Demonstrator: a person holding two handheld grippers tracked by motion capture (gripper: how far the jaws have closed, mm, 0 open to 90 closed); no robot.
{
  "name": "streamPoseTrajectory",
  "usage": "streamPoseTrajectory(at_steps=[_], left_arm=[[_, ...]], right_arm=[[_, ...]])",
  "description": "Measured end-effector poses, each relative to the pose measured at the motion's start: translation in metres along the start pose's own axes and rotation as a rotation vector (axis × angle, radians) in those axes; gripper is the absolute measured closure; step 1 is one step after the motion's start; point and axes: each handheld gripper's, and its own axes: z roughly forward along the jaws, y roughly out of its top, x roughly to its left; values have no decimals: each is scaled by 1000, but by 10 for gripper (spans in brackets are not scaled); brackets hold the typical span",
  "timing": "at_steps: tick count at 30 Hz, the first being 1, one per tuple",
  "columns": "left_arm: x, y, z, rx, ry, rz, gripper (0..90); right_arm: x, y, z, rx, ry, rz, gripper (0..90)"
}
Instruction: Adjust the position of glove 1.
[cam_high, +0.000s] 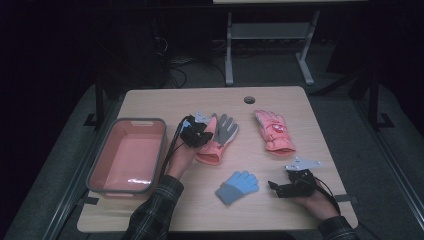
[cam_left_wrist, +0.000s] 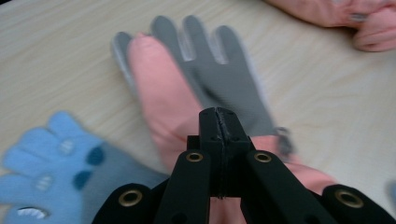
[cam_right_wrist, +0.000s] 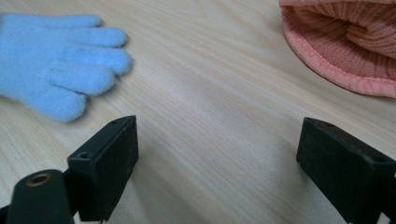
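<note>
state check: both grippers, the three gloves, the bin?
left gripper: shut, over the grey-palmed glove, grip unclear
right gripper: open, over bare table
grey-palmed glove: flat, palm up
pink glove: flat
blue glove: flat, untouched
pink bin: empty

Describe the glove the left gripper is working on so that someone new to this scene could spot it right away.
On the wooden table, look just right of the pink bin, where the left gripper sits with its jaws shut. Under it lies the pink-and-grey glove, fingers pointing away from the person. Its grey palm sets it apart from the all-pink glove and the small blue glove.
</note>
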Motion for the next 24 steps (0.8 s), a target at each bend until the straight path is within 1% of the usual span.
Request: streamPoseTrajectory(at_steps=[1,2,3,4,5,6,7,8,10,12,14,15,17,19,21,24], left_arm=[[1,0,2,-5,-1,-8,895],[3,0,4,2,19,-4,895],[4,0,6,3,27,-8,894],[6,0,7,0,21,-16,895],[7,0,9,0,35,-25,895],[8,1,10,4,53,-23,895],[11,1,9,6,59,-20,895],[12,1,10,-3,60,-35,895],[15,1,10,2,93,-40,895],[20,-1,13,16,112,-51,895],[24,-4,18,32,95,-64,895],[25,-6,20,44,98,-63,895],[27,-7,23,54,80,-66,894],[26,-7,25,56,73,-61,895],[24,-6,26,46,45,-74,895],[18,-4,30,42,26,-70,895]], right_arm=[[0,0,0,0,0,0,122],[0,0,0,0,1,-1,122],[0,0,0,1,2,-1,122],[0,0,0,1,1,-1,122],[0,0,0,1,2,-1,122],[0,0,0,1,2,-1,122],[0,0,0,2,2,1,122],[0,0,0,1,1,1,122],[0,0,0,0,2,-1,122],[0,0,0,2,2,2,122],[0,0,0,2,3,1,122],[0,0,0,2,2,1,122],[0,0,0,2,3,1,122],[0,0,0,2,3,1,122],[0,0,0,2,3,1,122],[0,0,0,2,3,1,122]])
